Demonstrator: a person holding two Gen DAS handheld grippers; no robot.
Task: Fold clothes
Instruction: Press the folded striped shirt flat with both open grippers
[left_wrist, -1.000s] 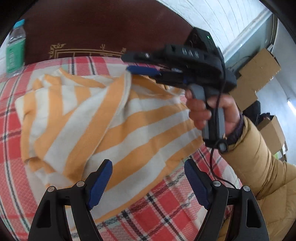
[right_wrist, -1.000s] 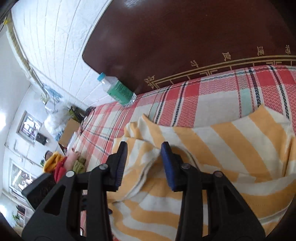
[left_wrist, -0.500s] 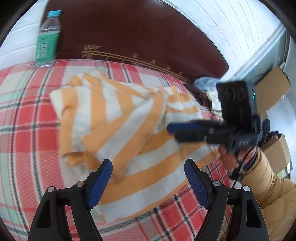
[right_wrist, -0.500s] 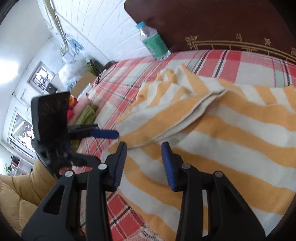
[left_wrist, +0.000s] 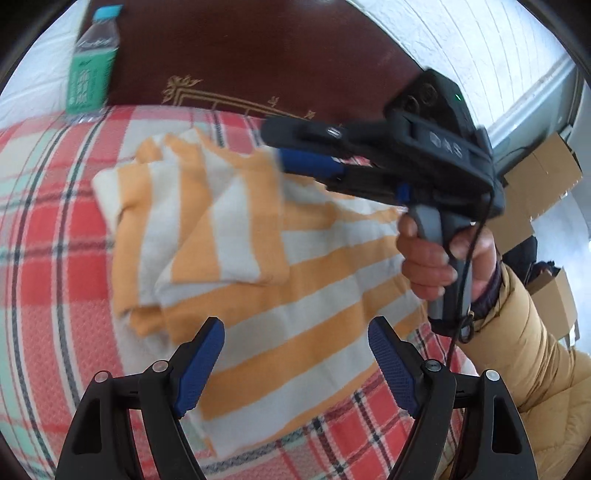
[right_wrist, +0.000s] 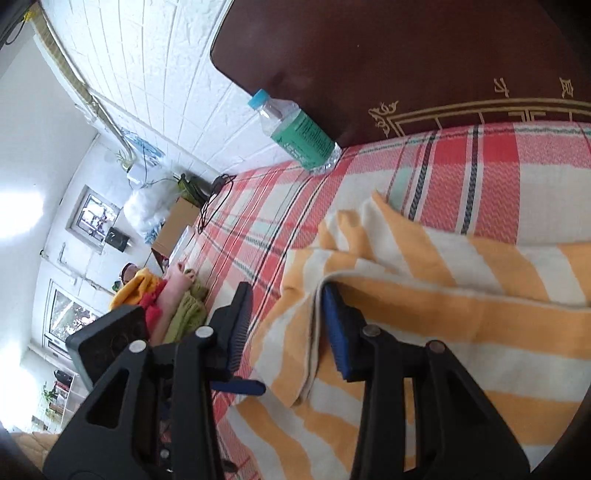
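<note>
An orange-and-white striped garment (left_wrist: 258, 266) lies on the red plaid bed cover (left_wrist: 51, 295), with one part folded over its left side. My left gripper (left_wrist: 295, 365) is open and empty, hovering over the garment's near edge. My right gripper (right_wrist: 288, 325) is open; a folded edge of the garment (right_wrist: 461, 314) lies between its fingers, against the blue right pad (right_wrist: 336, 332). The right gripper also shows in the left wrist view (left_wrist: 291, 147), held above the fold by a hand.
A water bottle with a green label (left_wrist: 92, 70) stands at the dark wooden headboard (left_wrist: 258, 55). A pile of coloured clothes (right_wrist: 162, 302) lies at the bed's far left. Cardboard boxes (left_wrist: 539, 184) stand by the right side.
The right gripper has moved back up over the garment's folded part, and the folded edge now sits between its fingers. The left gripper stays open and has swung slightly.
</note>
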